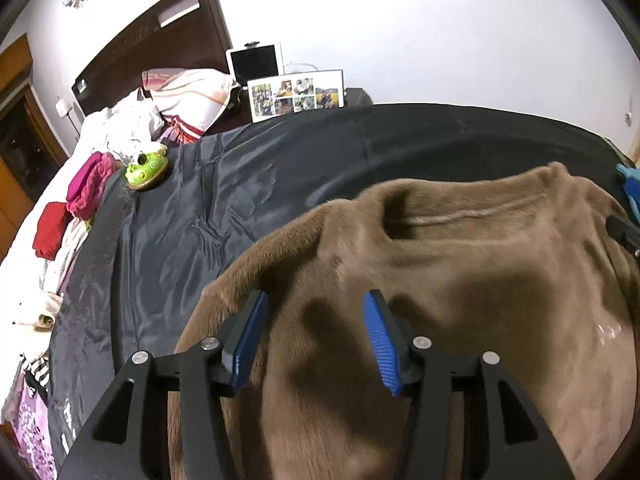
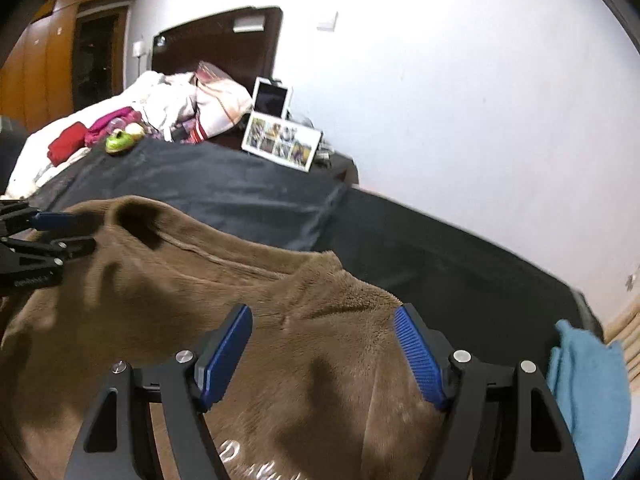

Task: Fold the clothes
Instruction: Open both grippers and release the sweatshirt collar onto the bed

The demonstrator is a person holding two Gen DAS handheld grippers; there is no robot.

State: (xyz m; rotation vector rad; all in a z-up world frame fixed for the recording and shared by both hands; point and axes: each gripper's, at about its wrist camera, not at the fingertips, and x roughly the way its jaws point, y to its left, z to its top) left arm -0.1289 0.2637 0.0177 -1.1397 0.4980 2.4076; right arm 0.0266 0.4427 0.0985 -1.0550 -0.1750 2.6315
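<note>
1. Both sets of jaws stand apart, gripping nothing: the left gripper (image 1: 316, 300) and right gripper (image 2: 324, 312) hover over the brown sweater (image 1: 460, 272).
2. That sweater fills the lower frames, spread on a dark sheet (image 1: 224, 196), neck hole (image 2: 136, 224) away from us.
3. Lower right lies a blue cloth (image 2: 584, 384).
4. Farther off, upper left: green toy (image 1: 146, 170), red clothes (image 1: 50, 232), pillow (image 1: 192, 96), photo frame (image 1: 296, 94), headboard (image 1: 160, 36).

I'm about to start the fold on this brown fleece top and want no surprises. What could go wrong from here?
1. Both the left gripper and right gripper have open jaws above the brown fleece top; closing may pinch several layers.
2. The blue cloth lies close on the right and might get dragged.
</note>
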